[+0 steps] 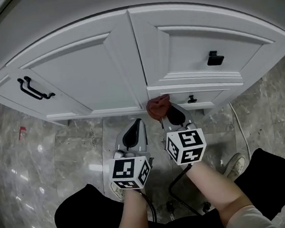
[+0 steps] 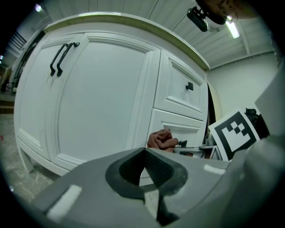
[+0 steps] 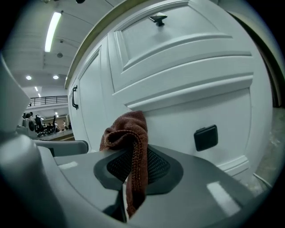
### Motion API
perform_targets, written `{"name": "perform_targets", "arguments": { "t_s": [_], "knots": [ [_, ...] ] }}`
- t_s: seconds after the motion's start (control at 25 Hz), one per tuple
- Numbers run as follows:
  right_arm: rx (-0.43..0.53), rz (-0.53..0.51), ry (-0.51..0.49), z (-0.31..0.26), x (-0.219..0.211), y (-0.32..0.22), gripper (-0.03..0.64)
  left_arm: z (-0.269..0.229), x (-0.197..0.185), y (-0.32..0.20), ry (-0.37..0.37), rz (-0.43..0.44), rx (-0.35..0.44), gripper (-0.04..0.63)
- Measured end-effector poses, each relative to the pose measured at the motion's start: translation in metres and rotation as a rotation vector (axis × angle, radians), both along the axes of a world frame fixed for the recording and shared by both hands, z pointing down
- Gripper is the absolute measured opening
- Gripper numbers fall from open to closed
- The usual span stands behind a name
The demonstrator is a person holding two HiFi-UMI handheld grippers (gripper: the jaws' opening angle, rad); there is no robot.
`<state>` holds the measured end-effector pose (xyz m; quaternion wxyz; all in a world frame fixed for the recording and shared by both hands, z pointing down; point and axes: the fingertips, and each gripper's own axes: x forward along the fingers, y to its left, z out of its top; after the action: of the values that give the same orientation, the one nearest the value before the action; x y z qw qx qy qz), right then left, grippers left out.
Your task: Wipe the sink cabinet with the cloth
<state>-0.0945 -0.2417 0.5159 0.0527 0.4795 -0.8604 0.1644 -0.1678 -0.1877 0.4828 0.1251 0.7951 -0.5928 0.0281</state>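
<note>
The white sink cabinet (image 1: pixel 104 74) fills the upper head view, with a door at left and two drawers at right. My right gripper (image 1: pixel 168 114) is shut on a brown cloth (image 1: pixel 157 106), which is bunched against the lower drawer front (image 1: pixel 210 96) near its left edge. In the right gripper view the cloth (image 3: pixel 130 133) sticks up between the jaws, close to the white panel (image 3: pixel 178 111). My left gripper (image 1: pixel 133 134) is shut with nothing in it, held a little back from the cabinet base. From the left gripper view the cloth (image 2: pixel 162 140) shows beside the door (image 2: pixel 102 93).
Black handles sit on the left door (image 1: pixel 35 88), the upper drawer (image 1: pixel 215 58) and the lower drawer (image 1: pixel 192 99). Grey marble floor tiles (image 1: pixel 71 152) lie below. A white cord (image 1: pixel 238 122) runs along the floor at right. My shoe (image 1: pixel 232 163) and knees are near the bottom.
</note>
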Motion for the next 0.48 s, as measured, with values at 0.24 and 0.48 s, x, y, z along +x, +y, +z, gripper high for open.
{"name": "perform_targets", "arguments": {
  "t_s": [0.24, 0.48],
  "knots": [
    [-0.059, 0.103, -0.002, 0.014, 0.036, -0.009, 0.089, 0.005, 0.020, -0.001, -0.022, 0.046, -0.007, 0.000],
    [-0.132, 0.165, -0.065, 0.025, 0.063, -0.009, 0.089, -0.001, 0.037, -0.007, -0.040, 0.075, 0.009, 0.000]
  ]
}}
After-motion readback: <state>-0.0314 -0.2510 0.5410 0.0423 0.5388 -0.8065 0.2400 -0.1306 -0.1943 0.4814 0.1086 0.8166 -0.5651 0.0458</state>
